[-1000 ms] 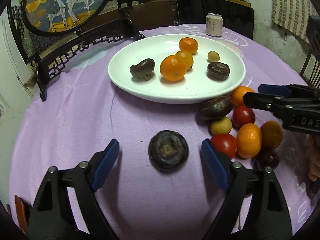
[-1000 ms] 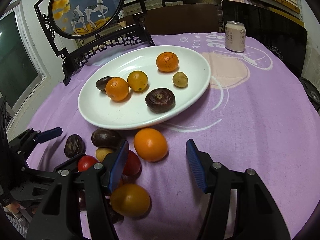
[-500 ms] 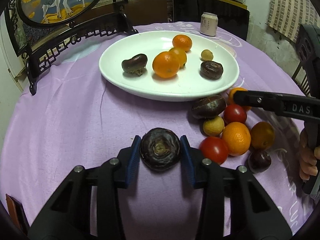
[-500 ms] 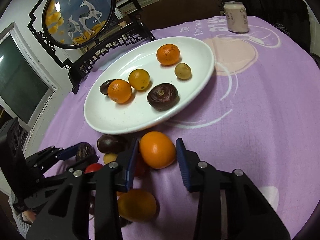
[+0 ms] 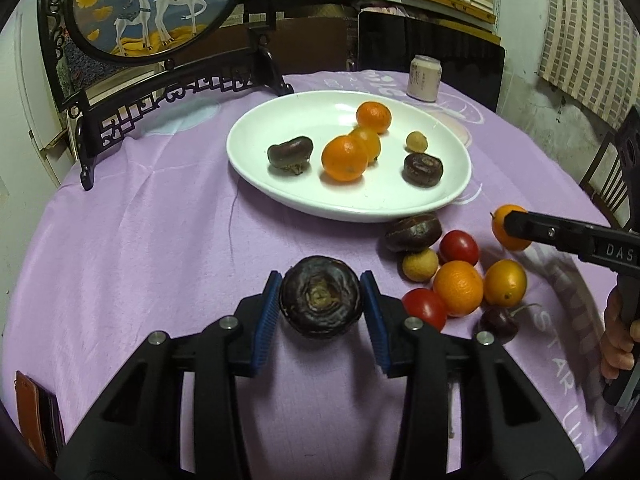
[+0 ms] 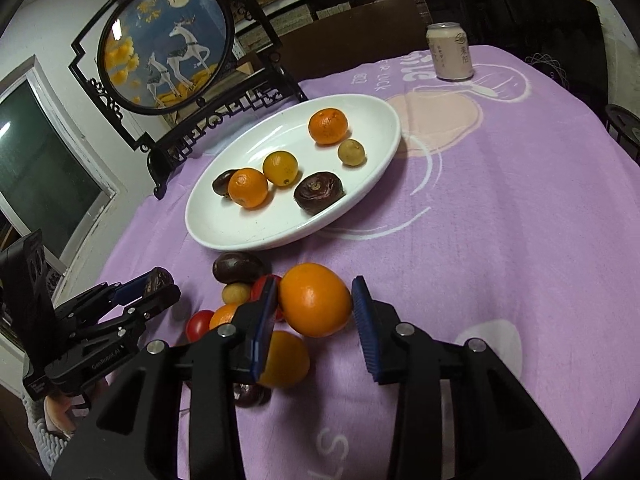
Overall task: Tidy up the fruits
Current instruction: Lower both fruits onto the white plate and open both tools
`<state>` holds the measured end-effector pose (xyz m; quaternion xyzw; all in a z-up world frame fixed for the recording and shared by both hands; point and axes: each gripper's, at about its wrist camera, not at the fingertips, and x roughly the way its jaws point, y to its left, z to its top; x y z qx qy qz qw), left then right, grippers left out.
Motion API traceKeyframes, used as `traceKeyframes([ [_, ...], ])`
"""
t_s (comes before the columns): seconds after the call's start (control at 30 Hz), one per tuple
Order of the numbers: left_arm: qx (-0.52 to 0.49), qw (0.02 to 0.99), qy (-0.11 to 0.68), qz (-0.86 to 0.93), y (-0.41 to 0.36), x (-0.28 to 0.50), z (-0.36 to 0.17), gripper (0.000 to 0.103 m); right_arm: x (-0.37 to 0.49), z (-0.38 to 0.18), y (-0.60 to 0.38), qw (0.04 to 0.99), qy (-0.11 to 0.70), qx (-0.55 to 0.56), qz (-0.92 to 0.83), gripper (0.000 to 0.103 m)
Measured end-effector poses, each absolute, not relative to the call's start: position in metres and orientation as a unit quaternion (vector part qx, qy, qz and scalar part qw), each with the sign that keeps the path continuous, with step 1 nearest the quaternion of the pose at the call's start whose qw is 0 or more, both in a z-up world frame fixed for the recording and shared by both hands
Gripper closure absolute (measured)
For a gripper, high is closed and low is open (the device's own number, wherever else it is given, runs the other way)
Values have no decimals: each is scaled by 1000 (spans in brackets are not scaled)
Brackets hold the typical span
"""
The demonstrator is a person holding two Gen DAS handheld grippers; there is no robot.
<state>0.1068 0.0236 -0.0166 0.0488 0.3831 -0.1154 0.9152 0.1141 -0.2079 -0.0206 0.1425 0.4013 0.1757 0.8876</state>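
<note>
**Both grippers clamped on fruit beside the white plate**

Left gripper [image 5: 320, 300]: blue pads pressed against both sides of a dark, wrinkled round fruit [image 5: 321, 297], held just clear of the purple tablecloth [image 5: 140, 248], in front of the plate's near rim. Right gripper [image 6: 314, 304]: pads closed on a large orange [image 6: 315, 299], gripped near the plate's near edge, above the loose pile.

On the white oval plate [image 5: 256, 136]: two oranges, a yellow-orange citrus between them, a small pale yellow fruit, a dark flattened fruit and a dark bean-shaped fruit. None touching the rim.

Loose pile [image 5: 452, 276] on the cloth, just right of the held dark fruit in the left wrist view: a dark brown fruit nearest the plate, two red tomatoes, a small pale yellow fruit, an orange, a yellow-orange citrus and a small dark cherry-like fruit with a stem.

At the table's far side: a pale drink can [image 6: 449, 52], upright, well apart from the plate. Behind the plate to the left: a black carved stand with a round deer picture [image 6: 168, 44]. Fingers of a hand [image 5: 620, 332] visible at the right edge on the right gripper's handle.
</note>
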Motion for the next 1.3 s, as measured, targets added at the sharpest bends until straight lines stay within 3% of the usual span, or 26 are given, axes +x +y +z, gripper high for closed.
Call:
traceKeyframes([
  [0.63, 49, 917, 375, -128, 0, 165, 11, 62, 165, 17, -205, 893, 382, 152, 182, 65],
  [1.07, 36, 914, 384, -127, -7, 206, -1, 61, 218, 0, -193, 885, 401, 158, 175, 65],
  [1.1, 35, 914, 383, -126, -8, 207, -2, 60, 221, -1, -192, 885, 401, 159, 176, 64],
  [1.17, 31, 916, 379, -124, -6, 207, -2, 44, 225, -3, -191, 881, 403, 167, 180, 60],
  [1.3, 22, 918, 375, -124, 0, 203, 1, 42, 221, 0, -196, 884, 392, 174, 183, 54],
])
